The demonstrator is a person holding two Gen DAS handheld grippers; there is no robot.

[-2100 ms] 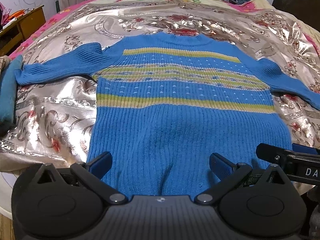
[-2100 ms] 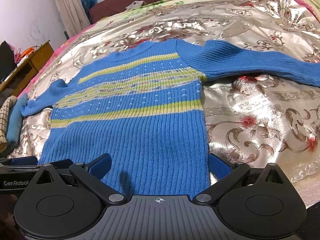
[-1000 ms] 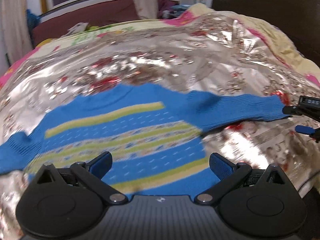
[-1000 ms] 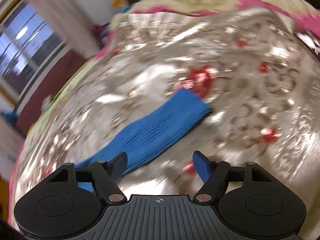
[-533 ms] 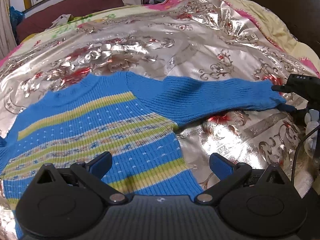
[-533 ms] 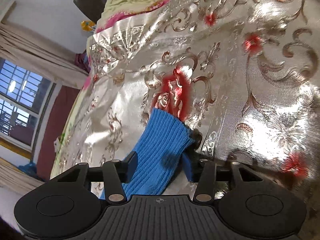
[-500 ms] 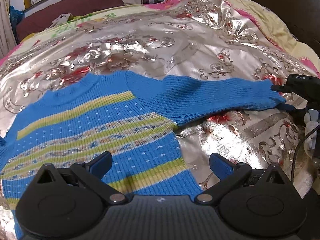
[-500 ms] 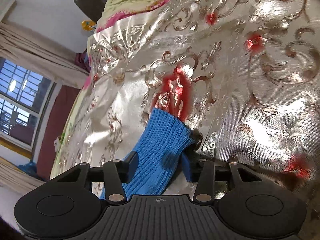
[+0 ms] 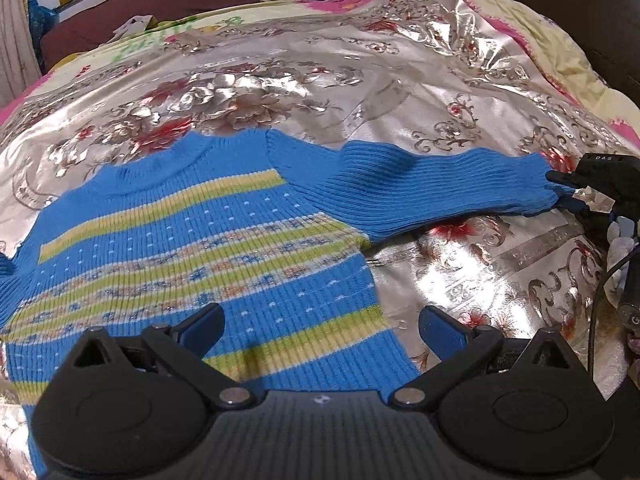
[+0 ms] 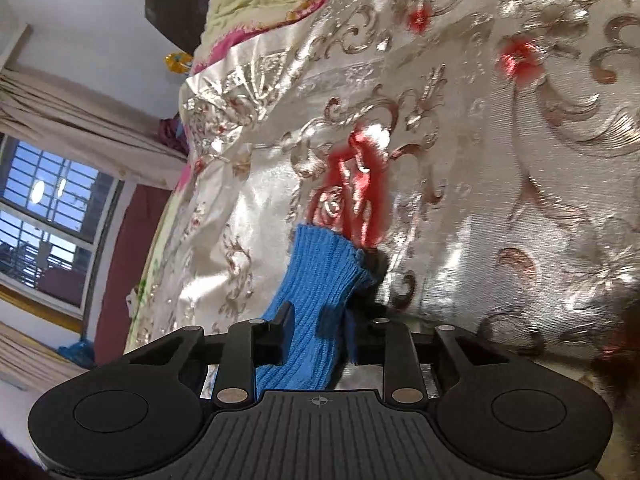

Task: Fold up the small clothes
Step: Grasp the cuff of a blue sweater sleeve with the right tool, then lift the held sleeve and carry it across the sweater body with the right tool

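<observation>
**Blue knitted sweater, spread on bed, right sleeve being taken up**

Left claw (image 9: pixel 320 322): jaws wide, empty, hovering over the striped sweater (image 9: pixel 208 248) lying flat just ahead of it on the silver floral bedspread (image 9: pixel 360 80). Right claw (image 10: pixel 318 330): a second ago wide above the sleeve, now closing on the ribbed cuff (image 10: pixel 324 264) between its jaws; the sleeve fold looks ready to begin.

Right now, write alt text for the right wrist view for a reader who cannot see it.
The right claw is closing on the ribbed cuff of a blue knitted sweater sleeve, which lies between its jaws. The sleeve rests on a shiny silver bedspread with red flowers and gold scrolls; a curtained window shows at the far left.
</observation>
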